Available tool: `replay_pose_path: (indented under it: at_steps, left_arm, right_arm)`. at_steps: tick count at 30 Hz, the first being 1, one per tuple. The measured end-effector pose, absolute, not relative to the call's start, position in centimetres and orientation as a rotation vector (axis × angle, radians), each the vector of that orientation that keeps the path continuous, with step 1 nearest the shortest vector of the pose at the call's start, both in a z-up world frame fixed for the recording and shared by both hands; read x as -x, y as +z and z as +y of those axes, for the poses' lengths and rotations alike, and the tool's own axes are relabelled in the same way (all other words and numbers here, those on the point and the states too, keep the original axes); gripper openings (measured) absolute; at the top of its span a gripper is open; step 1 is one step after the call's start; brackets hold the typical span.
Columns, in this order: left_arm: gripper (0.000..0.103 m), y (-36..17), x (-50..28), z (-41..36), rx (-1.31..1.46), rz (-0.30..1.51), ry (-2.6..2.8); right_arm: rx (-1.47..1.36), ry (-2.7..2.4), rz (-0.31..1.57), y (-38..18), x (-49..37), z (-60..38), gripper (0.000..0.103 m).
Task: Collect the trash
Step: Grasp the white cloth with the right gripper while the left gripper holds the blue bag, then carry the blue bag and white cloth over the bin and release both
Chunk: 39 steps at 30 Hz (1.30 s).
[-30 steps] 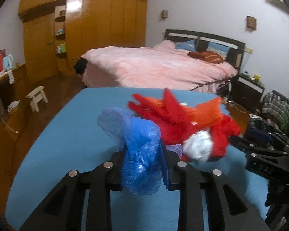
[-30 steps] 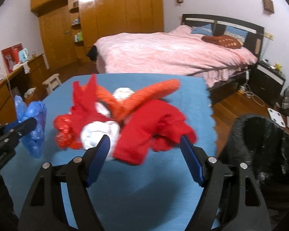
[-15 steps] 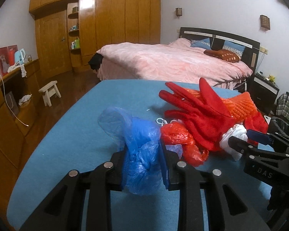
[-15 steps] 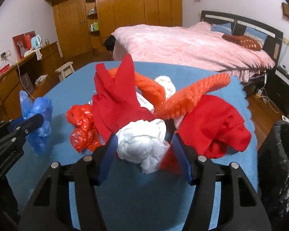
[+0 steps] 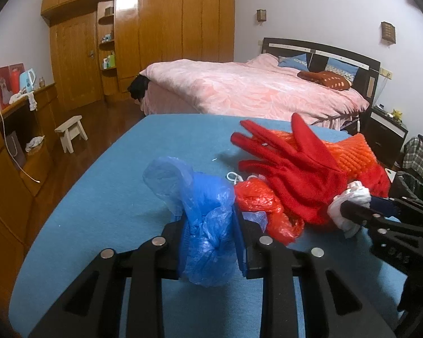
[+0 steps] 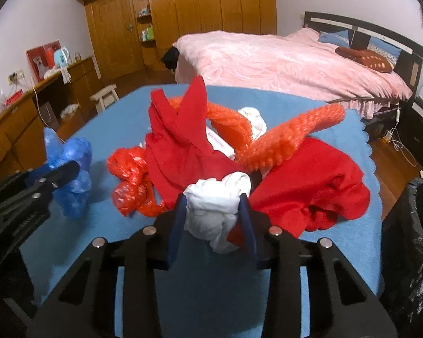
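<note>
The jaws of the right gripper are closing on a white plastic wad lying on the blue table; the left gripper is clamping a blue bag; red gloves are lying just behind.

Both wrist cams close, low over blue table, facing bed; share trash pile.

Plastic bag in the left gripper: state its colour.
Blue, translucent. The plastic bag shows best in the left wrist view, pinched in the left gripper.

A home bedroom: a pink-covered bed, wooden wardrobe, and nightstand.
</note>
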<state>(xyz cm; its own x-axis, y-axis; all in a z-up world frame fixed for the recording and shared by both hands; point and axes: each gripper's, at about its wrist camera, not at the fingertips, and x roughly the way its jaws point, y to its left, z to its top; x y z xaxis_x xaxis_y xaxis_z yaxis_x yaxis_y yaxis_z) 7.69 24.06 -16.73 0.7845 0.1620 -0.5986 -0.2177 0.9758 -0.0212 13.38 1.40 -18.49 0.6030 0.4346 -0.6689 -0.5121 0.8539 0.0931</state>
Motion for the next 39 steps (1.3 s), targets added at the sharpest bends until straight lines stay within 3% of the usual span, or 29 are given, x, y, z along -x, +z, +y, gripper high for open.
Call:
replay_pose_path:
  at_steps: [15,23,33,39]
  left_arm:
    - [0.028,-17.1,-7.1,21.1,0.072,0.67,0.145]
    - [0.028,-16.9,-6.9,20.8,0.061,0.661,0.133]
    - [0.028,-17.5,-6.2,21.4,0.055,0.684,0.129]
    - [0.028,-17.8,-5.7,22.4,0.068,0.688,0.149]
  right_arm:
    - [0.086,0.579,0.779,-19.1,-11.5,-1.3,0.039]
    - [0.101,0.516,0.766,-18.5,-10.4,-2.7,0.058]
    - [0.095,0.543,0.675,-16.3,-9.2,-2.2,0.058]
    - [0.103,0.559,0.749,-18.3,-10.3,-0.6,0.058]
